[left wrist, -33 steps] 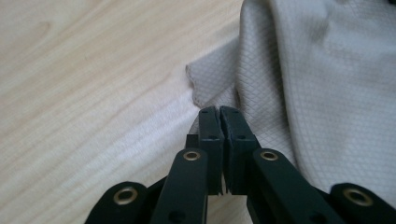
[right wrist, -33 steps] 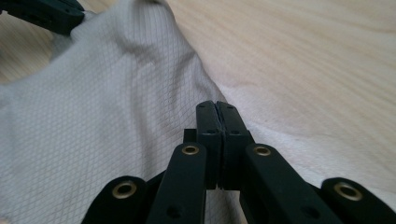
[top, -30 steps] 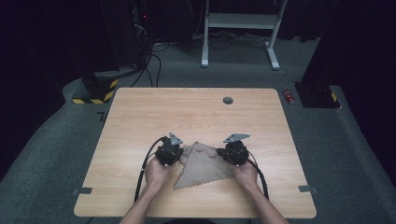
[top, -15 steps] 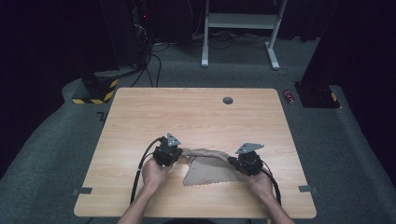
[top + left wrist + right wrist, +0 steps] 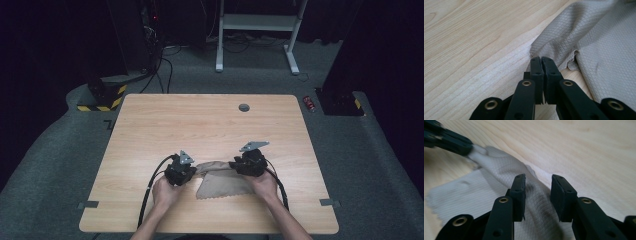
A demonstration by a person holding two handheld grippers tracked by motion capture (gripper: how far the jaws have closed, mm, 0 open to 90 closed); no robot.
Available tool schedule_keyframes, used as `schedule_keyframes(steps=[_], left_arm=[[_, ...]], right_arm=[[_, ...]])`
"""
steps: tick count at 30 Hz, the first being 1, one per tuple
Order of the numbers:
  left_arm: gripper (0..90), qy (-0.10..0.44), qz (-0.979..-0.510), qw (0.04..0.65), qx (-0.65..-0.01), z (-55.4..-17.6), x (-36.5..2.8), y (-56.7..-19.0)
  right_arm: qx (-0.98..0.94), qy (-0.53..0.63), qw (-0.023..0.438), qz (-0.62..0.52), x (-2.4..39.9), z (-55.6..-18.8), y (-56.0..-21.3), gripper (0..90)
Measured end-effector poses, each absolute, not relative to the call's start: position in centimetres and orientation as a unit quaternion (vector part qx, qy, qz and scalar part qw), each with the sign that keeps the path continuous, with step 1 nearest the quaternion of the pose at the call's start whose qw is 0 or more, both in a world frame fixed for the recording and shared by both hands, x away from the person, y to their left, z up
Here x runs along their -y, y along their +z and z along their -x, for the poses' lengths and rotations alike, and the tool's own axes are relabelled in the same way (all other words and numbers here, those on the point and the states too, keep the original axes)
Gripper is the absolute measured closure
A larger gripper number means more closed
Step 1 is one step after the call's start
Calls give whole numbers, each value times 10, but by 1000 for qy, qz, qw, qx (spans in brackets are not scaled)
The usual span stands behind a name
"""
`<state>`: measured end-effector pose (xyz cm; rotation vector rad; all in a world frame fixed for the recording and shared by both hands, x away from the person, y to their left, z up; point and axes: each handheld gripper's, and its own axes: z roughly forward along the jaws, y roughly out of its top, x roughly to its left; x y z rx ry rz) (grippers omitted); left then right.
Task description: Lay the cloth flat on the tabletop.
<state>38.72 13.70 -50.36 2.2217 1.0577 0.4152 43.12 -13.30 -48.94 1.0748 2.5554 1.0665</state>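
Observation:
A beige quilted cloth (image 5: 222, 181) lies crumpled near the front middle of the wooden table (image 5: 200, 120). My left gripper (image 5: 196, 170) is at the cloth's left end, shut on a bunched corner (image 5: 537, 53). From there the rest of the cloth (image 5: 604, 47) spreads off to the right. My right gripper (image 5: 232, 164) is at the cloth's upper right. It stands open, its jaws (image 5: 537, 187) straddling a raised fold of the cloth (image 5: 499, 172) without closing on it. The left gripper (image 5: 451, 141) shows far off in the right gripper view, holding its corner.
A round cable hole (image 5: 244, 107) sits near the table's far edge. Grey tape marks lie at the front left (image 5: 88, 204) and front right (image 5: 327, 202). Beyond the table are a yellow-and-black striped base (image 5: 102, 100) and a white frame (image 5: 255, 30).
The right gripper swung out to the right, then came back left to the cloth's top. The cloth's peak has flattened into a stretched, rumpled top edge. The left gripper barely moved.

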Motion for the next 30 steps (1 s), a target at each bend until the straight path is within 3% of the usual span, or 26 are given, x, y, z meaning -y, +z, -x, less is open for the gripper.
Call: schedule_keyframes(steps=[1,2,3,4,6,12,20,25,30], left_arm=[[875,158,-844,317,-402,-387,-137,-504],[875,156,-842,323,-404,-388,-138,-503],[876,156,-842,323,-404,-388,-138,-503],[877,166,-839,325,-404,-390,-138,-501],[879,174,-835,331,-404,-391,-138,-497],[879,180,-827,351,-401,-382,-142,-492],[868,150,-839,340,-398,-356,-151,-513],[850,147,-838,340,-402,-356,-153,-513],[823,149,-831,349,-407,-355,-153,-515]], right_arm=[[-857,358,86,-361,133,-431,-489,650],[-864,342,72,-364,131,-437,-498,773],[-864,342,72,-364,131,-437,-498,773],[-868,338,74,-357,130,-436,-502,867],[-865,342,82,-359,131,-433,-498,876],[-856,384,138,-319,134,-404,-477,867],[-893,350,107,-260,128,-363,-497,817],[-892,361,92,-255,128,-360,-492,753],[-865,384,114,-303,126,-388,-468,679]])
